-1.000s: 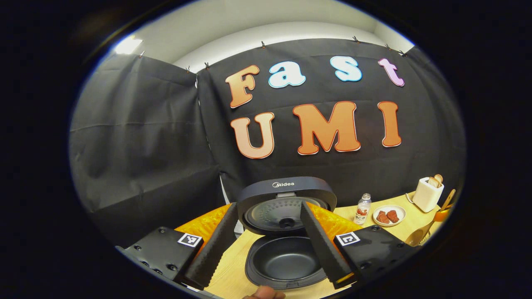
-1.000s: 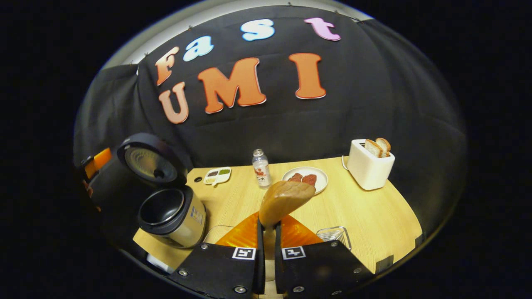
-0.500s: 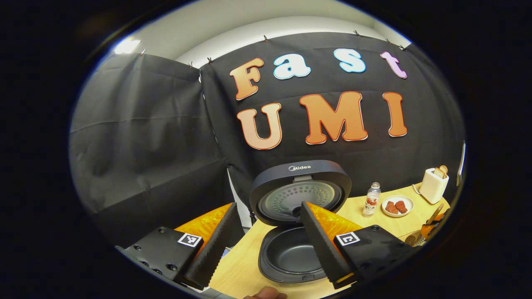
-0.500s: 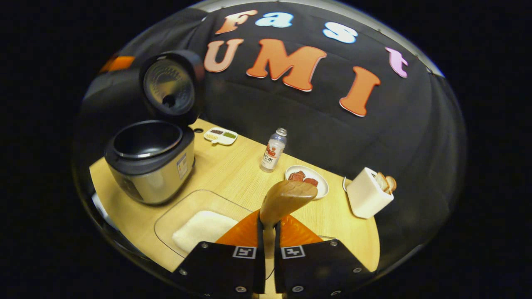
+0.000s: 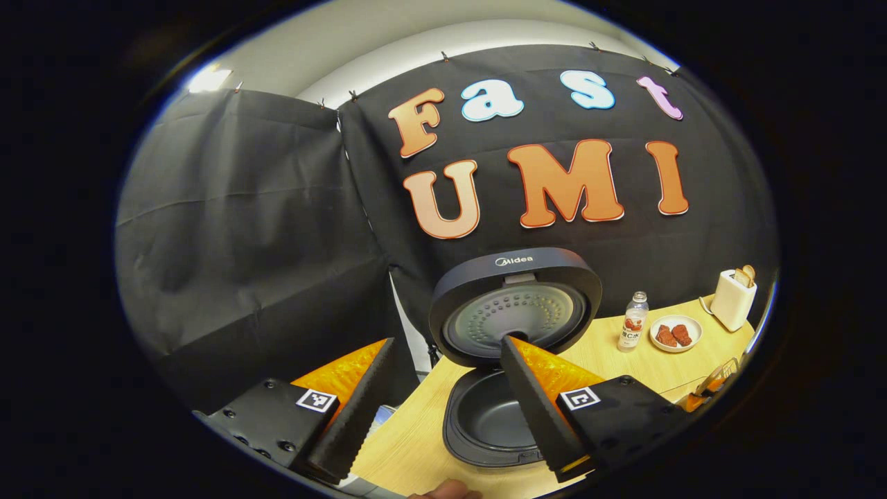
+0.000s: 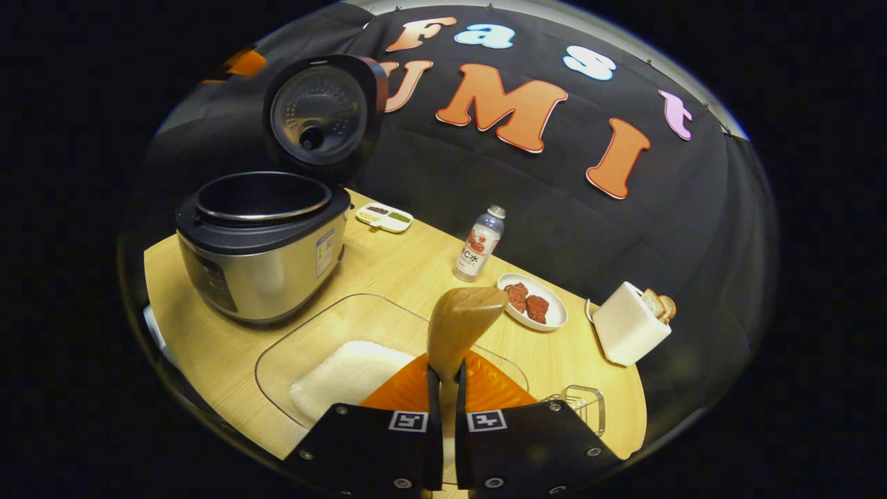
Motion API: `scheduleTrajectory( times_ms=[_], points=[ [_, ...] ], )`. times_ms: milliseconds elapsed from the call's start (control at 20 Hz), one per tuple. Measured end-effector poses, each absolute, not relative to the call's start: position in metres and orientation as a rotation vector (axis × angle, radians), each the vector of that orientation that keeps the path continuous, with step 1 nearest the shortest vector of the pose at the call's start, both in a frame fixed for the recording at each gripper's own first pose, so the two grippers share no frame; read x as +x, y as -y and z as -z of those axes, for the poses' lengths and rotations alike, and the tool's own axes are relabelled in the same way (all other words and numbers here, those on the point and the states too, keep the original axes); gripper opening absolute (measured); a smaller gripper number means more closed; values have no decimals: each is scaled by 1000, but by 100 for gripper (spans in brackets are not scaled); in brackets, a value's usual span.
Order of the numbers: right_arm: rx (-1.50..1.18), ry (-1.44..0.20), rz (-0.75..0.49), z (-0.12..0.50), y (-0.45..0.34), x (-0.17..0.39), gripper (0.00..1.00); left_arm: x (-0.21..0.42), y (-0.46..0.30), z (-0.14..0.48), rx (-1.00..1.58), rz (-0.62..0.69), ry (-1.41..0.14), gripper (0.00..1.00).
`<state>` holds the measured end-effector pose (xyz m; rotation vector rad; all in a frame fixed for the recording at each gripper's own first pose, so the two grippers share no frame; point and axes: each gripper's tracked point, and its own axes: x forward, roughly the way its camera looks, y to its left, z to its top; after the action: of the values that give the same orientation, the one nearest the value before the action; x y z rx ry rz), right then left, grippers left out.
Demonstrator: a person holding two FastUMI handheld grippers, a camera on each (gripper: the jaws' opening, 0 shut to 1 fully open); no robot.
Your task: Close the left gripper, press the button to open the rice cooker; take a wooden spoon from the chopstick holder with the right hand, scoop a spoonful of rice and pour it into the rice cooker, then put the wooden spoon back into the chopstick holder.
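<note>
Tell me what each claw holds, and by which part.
Right claw grips the wooden spoon by its handle, bowl forward. Left claw is open, holding nothing.

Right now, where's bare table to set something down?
Bare wood lies between the rice cooker and the water bottle, behind the glass dish. More sits between the plate, toaster and wire rack. The front is crowded by the dish, rice and the right tool holding the spoon.

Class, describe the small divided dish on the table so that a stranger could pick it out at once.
Start at the open rice cooker. Just behind it, near the black cloth wall, lies the small divided dish. Unlike the round plate by the bottle, it is oblong with separate compartments.
</note>
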<state>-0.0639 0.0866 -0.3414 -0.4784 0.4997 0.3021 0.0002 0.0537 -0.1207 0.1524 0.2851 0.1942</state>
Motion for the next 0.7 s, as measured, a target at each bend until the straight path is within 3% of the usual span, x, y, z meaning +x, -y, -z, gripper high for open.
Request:
scheduleTrajectory(
  times_ms=[200,700],
  points=[
    [-358,-556,-278,350,-92,-63,7,-6,-59,128,161,-199,-298,96],
    [44,-675,-139,350,-77,-45,6,-9,-85,148,119,-239,-355,100]
  ],
)
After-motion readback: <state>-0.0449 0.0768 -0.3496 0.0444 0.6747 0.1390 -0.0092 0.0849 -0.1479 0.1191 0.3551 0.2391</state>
